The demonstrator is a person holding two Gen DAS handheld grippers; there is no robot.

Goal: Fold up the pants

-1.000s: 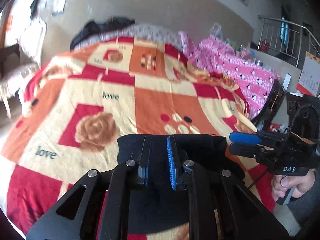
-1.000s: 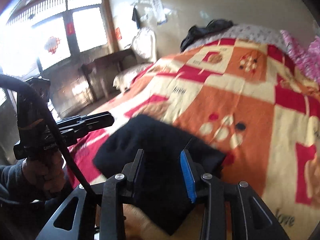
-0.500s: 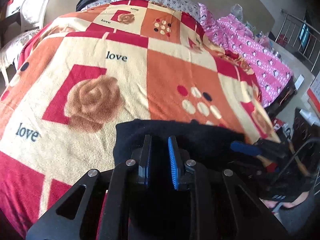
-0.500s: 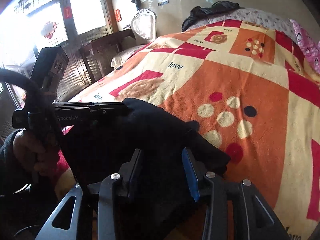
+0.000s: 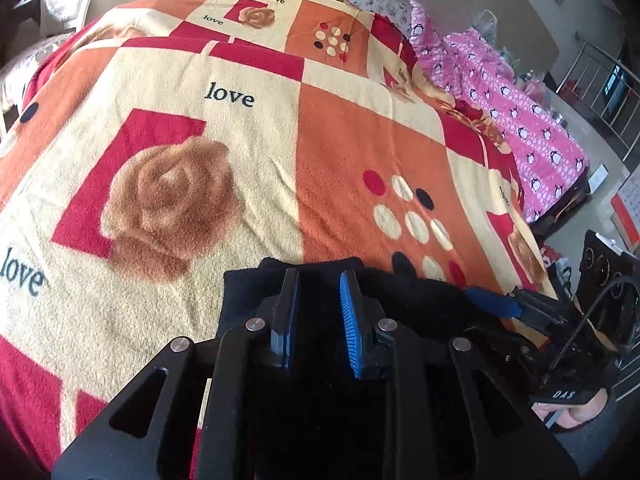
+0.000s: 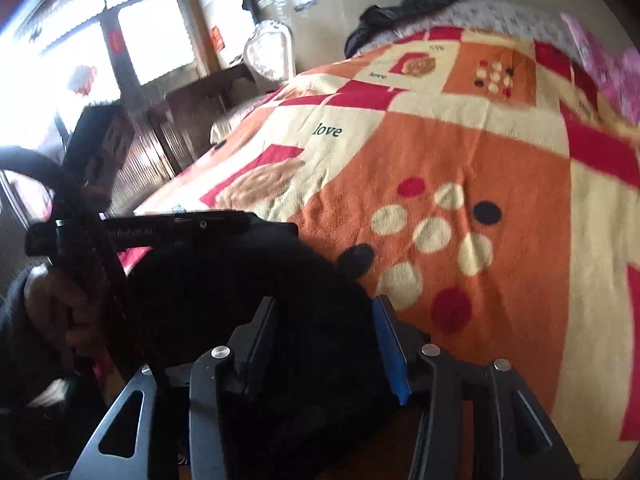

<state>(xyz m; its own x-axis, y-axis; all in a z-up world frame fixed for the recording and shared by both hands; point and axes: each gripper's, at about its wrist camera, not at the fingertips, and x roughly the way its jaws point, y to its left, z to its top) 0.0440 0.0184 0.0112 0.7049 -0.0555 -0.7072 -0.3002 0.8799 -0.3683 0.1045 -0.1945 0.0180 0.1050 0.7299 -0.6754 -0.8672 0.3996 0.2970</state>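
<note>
Bedroom, one bed under a patchwork blanket of orange, cream and red squares with roses and "love" lettering; black pants lie bunched at its near edge, beside the dotted orange square. Left gripper and right gripper straddle the dark cloth, jaws just been opening, pads standing off it.

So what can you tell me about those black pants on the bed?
The black pants look like soft, thick knit, bunched into a folded bundle at the near edge of the patterned blanket. They lie on it between the fingers of both the left hand-held gripper and right hand-held gripper, whose jaws have just been opening.
</note>
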